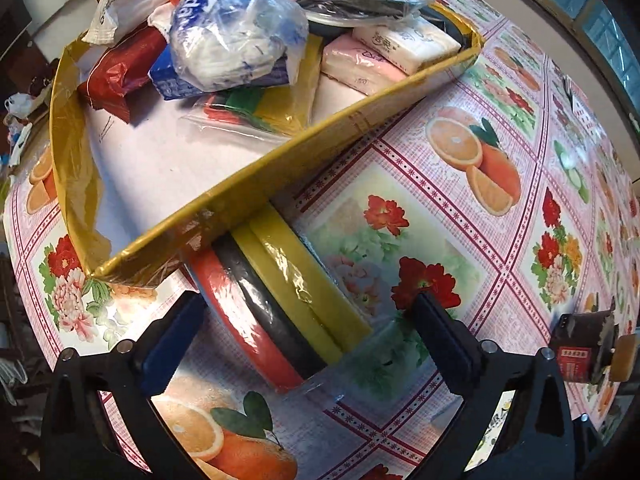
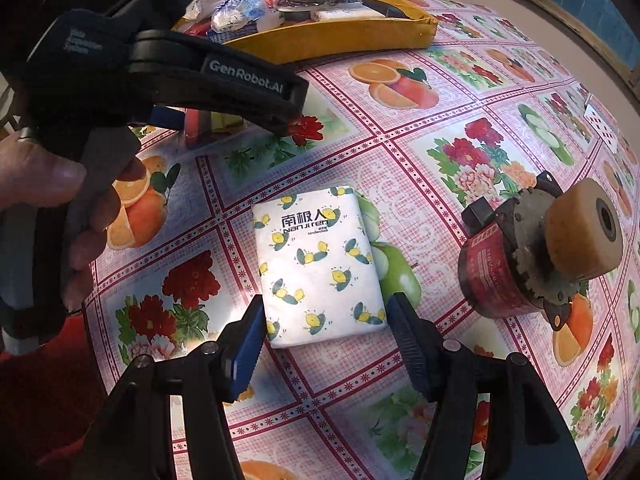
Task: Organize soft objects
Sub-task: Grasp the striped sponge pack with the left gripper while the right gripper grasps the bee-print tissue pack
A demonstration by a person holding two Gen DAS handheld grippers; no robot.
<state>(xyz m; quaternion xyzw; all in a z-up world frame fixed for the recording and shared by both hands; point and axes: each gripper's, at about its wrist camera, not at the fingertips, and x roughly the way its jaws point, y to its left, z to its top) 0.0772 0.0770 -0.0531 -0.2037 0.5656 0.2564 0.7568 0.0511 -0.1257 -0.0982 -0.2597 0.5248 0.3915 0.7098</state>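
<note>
A wrapped stack of red, black and yellow sponges lies on the floral tablecloth against the wall of a yellow cardboard box. My left gripper is open, its fingers on either side of the stack's near end. The box holds several soft packs: a blue-white bag, a red pack, pink and white tissue packs. In the right wrist view a white tissue pack with lemon print lies flat on the table. My right gripper is open around its near edge.
A small motor with a tan roller stands right of the tissue pack, also in the left wrist view as the motor. A person's hand holds the left gripper's handle. The table edge curves at the far right.
</note>
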